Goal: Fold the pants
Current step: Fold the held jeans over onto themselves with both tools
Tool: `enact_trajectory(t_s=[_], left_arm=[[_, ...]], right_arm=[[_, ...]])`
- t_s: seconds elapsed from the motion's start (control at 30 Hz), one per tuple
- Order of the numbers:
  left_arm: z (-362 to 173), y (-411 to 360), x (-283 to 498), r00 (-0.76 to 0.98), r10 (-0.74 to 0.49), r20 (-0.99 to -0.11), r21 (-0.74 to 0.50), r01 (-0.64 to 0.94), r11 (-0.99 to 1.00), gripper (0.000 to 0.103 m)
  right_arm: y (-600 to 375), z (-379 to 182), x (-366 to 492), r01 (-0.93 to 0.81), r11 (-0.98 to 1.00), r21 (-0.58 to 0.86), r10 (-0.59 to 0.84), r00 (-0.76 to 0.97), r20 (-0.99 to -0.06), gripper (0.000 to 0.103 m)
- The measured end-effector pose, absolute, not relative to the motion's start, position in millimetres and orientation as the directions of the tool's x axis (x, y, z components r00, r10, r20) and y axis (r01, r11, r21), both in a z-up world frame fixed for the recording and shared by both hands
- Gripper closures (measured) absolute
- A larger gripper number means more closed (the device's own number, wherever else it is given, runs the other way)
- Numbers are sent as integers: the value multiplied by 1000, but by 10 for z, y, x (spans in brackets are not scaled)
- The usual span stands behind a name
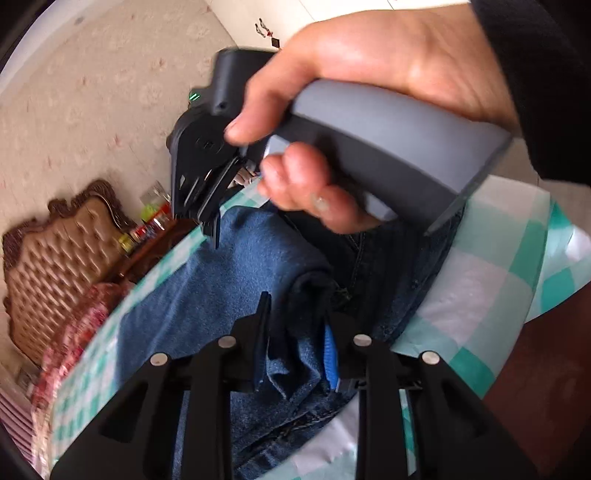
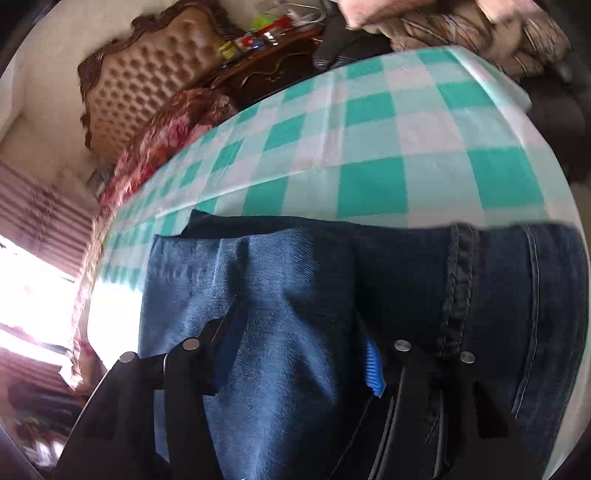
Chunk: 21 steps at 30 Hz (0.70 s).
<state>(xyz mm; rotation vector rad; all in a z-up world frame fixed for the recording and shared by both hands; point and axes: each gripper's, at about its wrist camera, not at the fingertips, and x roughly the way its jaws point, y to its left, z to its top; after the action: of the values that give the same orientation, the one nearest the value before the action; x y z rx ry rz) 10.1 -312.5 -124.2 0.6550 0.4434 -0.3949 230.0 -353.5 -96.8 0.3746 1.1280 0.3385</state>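
Observation:
Blue denim pants (image 1: 229, 280) lie folded on a table covered with a green-and-white checked cloth (image 1: 480, 288). My left gripper (image 1: 295, 332) is low over the table's near edge, with a thick dark fold of the denim bunched between its pads. A hand (image 1: 351, 74) holds my right gripper (image 1: 207, 218) just above the pants' far side. In the right wrist view the pants (image 2: 295, 266) fill the lower half over the cloth (image 2: 388, 147). My right gripper (image 2: 295, 350) stands wide, with denim lying loosely between its fingers and no pinch visible.
A tufted brown headboard (image 2: 147, 85) and floral bedding (image 2: 166, 122) lie beyond the table's left side. A dark wooden nightstand (image 2: 266, 70) carries bottles and packets. A heap of clothes (image 2: 480, 33) sits past the far right corner. The left wrist view is blurred.

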Motion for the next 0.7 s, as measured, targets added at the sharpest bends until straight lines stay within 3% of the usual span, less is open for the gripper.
enact_trajectory(t_s=[0.03,0.07,0.17,0.3,0.37,0.57,0.7], left_arm=[[-1253,-3124,87,838,-205,-506,502,479,721,83],[-1264,-3141,75,846,-192,-497,523,469,712,90],[-1093,-3157,-9,883,-170,-437,568,418,709,92],[-738,-3335,-110,920,-196,-338,611,373,699,92],[-693,-3505,-105,916,-219,-335,612,389,689,92],[-1250,-3957,42,845,-232,-482,628,517,582,92],[-1163,-3989,50,866,-228,-444,638,485,598,92]], right_arm=[[-3496,-968,2317,-86,897,434,430,393,-813,56],[-3457,-963,2331,-92,910,404,405,396,-824,75],[-3541,-815,2339,-126,898,422,435,399,-807,88],[-3689,-408,2252,-157,895,417,439,460,-771,89],[-3903,-287,2209,-156,892,424,442,495,-748,89],[-4390,-940,2226,-71,897,437,420,443,-792,90],[-4432,-777,2173,-118,870,479,473,477,-741,90]])
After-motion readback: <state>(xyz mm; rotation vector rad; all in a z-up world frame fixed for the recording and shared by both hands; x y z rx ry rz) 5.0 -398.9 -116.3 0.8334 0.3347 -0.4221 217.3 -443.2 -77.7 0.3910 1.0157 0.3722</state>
